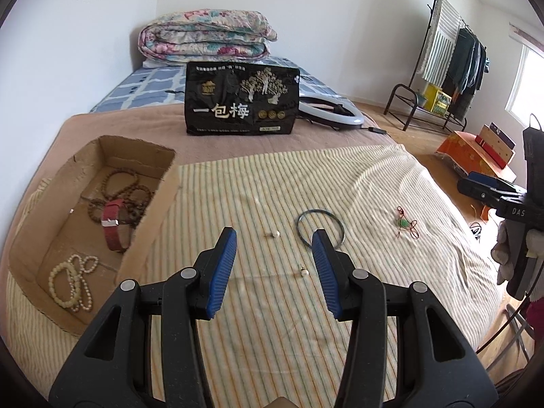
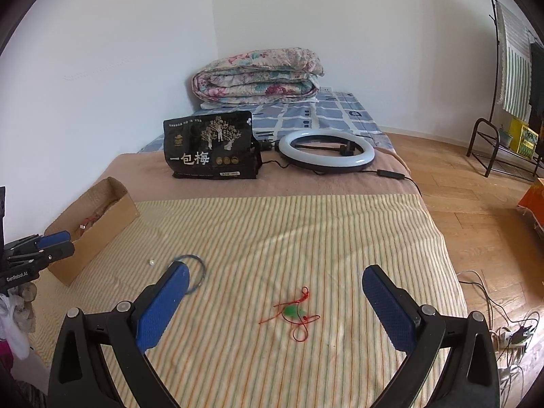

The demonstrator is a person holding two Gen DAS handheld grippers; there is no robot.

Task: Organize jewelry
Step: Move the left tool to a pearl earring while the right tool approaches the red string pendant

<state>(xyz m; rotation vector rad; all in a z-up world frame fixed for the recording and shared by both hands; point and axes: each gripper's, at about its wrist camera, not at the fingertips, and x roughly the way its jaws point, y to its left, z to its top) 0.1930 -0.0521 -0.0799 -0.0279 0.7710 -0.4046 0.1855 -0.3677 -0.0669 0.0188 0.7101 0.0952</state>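
On striped cloth (image 1: 272, 176), thin round bangle (image 1: 319, 227), knotted red cord (image 2: 295, 312).

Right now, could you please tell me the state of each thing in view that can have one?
left gripper: open, empty
right gripper: open, empty
cardboard box: open, holding bead strands and a red strap
blue bangle: loose on the striped blanket
red-cord pendant: loose, cord tangled
ring light: lying flat
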